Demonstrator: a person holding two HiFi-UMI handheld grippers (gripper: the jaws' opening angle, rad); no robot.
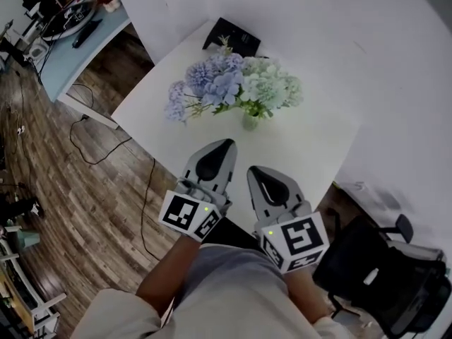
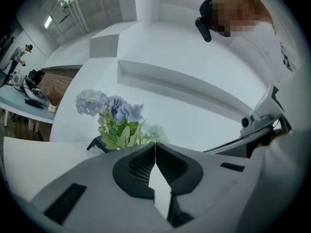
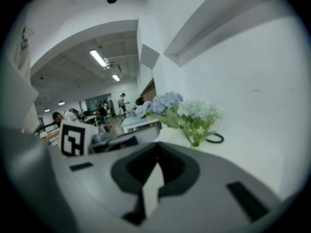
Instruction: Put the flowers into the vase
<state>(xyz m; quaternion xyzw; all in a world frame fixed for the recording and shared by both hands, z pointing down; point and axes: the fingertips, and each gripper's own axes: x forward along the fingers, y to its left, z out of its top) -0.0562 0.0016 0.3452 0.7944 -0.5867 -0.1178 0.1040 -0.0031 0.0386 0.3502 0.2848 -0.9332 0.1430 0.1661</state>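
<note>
- The jaws of my left gripper (image 1: pixel 223 145) are pressed together. Nothing is between them.
- The jaws of my right gripper (image 1: pixel 253 171) are closed too, and they hold nothing.
- Both tips sit side by side over the near part of the white table (image 1: pixel 318 154). The flowers (image 1: pixel 229 83) are farther on, apart from both tips.
- The blue, purple and pale green flowers stand in the small vase (image 1: pixel 250 121).
- The head view shows a black thing (image 1: pixel 232 37) behind the flowers and a black chair (image 1: pixel 381 267) on the right.
- The right gripper view shows a black loop (image 3: pixel 214 138) on the table beside the vase. I can't find it in the head view.
</note>
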